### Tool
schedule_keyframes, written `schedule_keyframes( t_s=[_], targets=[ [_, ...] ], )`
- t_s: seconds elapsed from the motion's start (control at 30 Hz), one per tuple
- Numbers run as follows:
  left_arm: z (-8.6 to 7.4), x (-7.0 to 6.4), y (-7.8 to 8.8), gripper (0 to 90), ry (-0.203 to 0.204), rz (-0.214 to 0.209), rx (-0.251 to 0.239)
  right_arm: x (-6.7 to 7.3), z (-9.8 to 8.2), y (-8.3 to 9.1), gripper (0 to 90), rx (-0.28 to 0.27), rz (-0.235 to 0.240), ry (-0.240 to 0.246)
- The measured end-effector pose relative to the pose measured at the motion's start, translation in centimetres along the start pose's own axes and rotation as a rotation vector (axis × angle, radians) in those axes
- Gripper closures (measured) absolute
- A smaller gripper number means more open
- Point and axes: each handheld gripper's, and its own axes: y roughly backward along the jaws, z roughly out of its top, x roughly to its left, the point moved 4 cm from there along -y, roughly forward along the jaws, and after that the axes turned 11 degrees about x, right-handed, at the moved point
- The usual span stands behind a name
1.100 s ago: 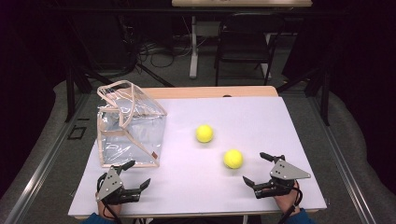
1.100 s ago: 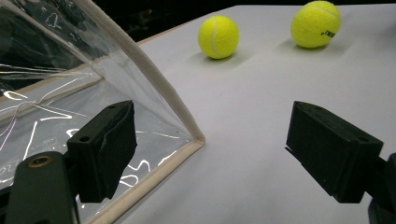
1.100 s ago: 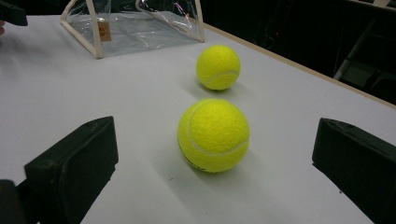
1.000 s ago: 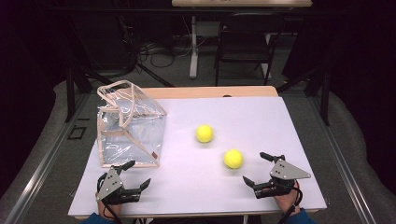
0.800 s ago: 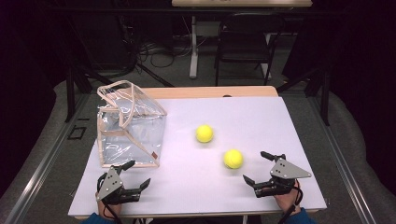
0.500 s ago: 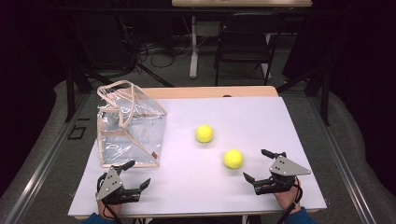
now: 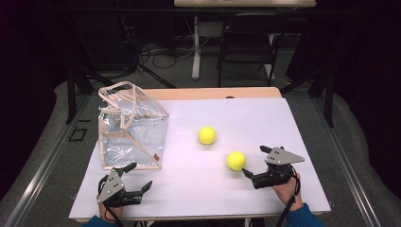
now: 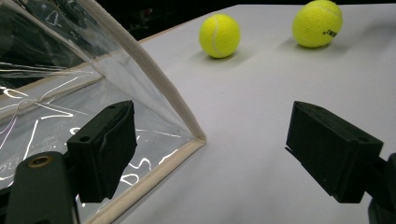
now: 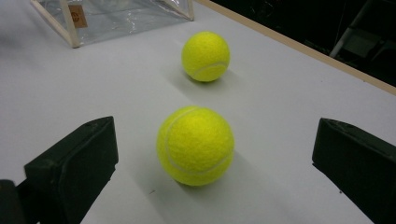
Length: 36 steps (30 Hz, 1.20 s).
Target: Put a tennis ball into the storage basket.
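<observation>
Early stage: right gripper (image 7: 250, 166), jaws spread, lines up on the near tennis ball (image 7: 236, 161) at its 10 o'clock; nothing grasped. Left gripper (image 7: 140, 178) idles released beside the clear bag (image 7: 132, 127).

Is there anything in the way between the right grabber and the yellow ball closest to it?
No. The right gripper is open and aimed at the near tennis ball, with only bare white table between its jaws and the ball. The other ball sits farther back, behind it.
</observation>
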Motion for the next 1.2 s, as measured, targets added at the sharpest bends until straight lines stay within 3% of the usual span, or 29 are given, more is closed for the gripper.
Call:
schedule_keyframes(
  t_s=[1.2],
  targets=[
    [0.0, -0.2, 0.0, 16.1, -0.004, -0.008, 0.005, -0.4, 2.0, -3.3, 0.0, 0.214, 0.090, -0.021]
  ],
)
